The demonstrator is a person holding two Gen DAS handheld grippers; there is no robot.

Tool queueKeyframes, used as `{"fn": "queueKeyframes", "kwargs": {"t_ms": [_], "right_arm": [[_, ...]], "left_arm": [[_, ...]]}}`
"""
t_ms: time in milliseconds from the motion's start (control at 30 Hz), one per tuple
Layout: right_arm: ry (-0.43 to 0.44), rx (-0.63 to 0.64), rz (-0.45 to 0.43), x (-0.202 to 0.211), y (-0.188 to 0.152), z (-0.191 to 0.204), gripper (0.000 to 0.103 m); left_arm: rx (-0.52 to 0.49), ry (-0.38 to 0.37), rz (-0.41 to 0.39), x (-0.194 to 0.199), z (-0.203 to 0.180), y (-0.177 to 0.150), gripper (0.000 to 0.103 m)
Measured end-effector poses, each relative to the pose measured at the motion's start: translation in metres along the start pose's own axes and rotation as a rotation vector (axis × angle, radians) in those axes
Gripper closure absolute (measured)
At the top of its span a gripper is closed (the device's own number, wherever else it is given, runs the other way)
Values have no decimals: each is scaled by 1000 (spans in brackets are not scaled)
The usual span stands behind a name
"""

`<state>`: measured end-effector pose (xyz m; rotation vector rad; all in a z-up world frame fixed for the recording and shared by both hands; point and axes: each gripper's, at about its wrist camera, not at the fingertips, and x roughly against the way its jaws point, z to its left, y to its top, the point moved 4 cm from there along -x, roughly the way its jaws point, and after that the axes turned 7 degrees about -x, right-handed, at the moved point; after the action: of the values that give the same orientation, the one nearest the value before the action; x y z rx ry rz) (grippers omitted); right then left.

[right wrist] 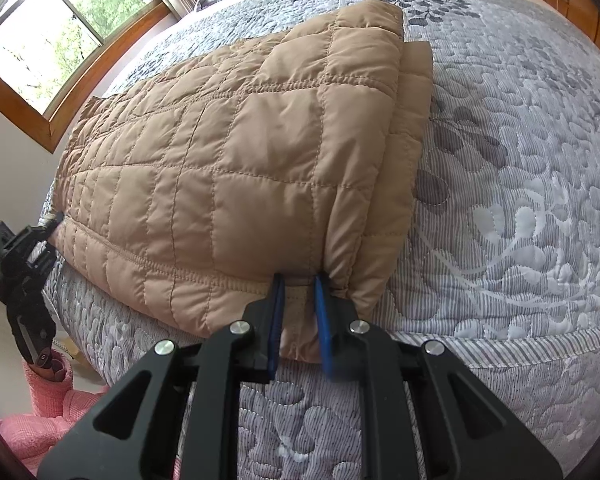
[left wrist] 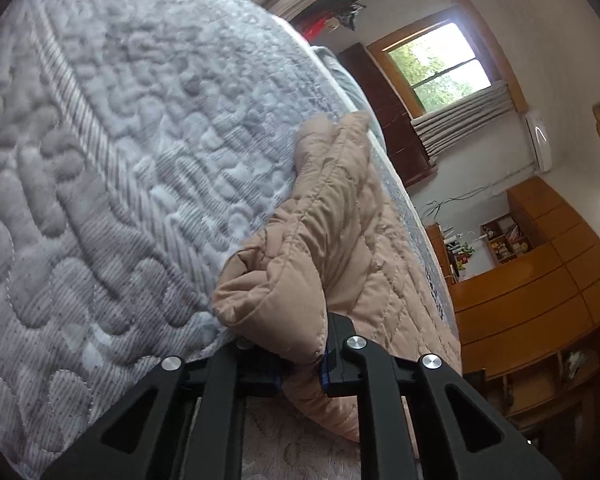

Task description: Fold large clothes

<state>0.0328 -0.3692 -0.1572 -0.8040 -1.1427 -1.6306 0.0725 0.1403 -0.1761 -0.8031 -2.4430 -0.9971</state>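
A tan quilted jacket (right wrist: 236, 160) lies folded on the grey patterned bedspread (right wrist: 520, 200), near the bed's front edge. My right gripper (right wrist: 298, 312) is shut on the jacket's near right corner; the blue pads pinch the hem. My left gripper (left wrist: 300, 364) is shut on the jacket (left wrist: 332, 248) at a folded corner, with padded cloth bunched between the pads. The left gripper also shows in the right wrist view (right wrist: 24, 272), at the jacket's left edge beside the bed.
A wood-framed window (right wrist: 60, 36) is behind the bed. Wooden cabinets and shelves (left wrist: 540, 292) line the wall. A pink cloth (right wrist: 48, 400) lies on the floor at the bed's left corner. The bedspread to the right of the jacket is bare.
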Motion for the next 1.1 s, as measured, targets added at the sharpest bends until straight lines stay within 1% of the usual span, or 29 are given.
{"fn": "queueKeyframes", "kwargs": {"t_ms": [67, 167, 267, 500, 633, 800, 967, 1100], "right_arm": [[-8, 4, 4, 1, 0, 1, 89], [-10, 5, 8, 2, 0, 2, 89], [-8, 4, 8, 2, -1, 2, 89], [-14, 5, 20, 5, -2, 3, 88], [-6, 3, 24, 4, 2, 3, 87], [-2, 0, 22, 4, 1, 2, 87], [9, -10, 27, 6, -1, 1, 87], [15, -12, 30, 6, -1, -1, 87]], "left_arm": [[-79, -20, -32, 11, -21, 9, 92], [-153, -49, -53, 20, -49, 20, 92], [-233, -49, -70, 22, -76, 26, 92], [-429, -102, -71, 24, -147, 26, 92], [-558, -136, -47, 18, -194, 10, 92], [-672, -186, 2, 6, -235, -14, 92], [-757, -218, 69, -10, -264, -40, 92], [-814, -221, 150, -31, -275, -65, 92]]}}
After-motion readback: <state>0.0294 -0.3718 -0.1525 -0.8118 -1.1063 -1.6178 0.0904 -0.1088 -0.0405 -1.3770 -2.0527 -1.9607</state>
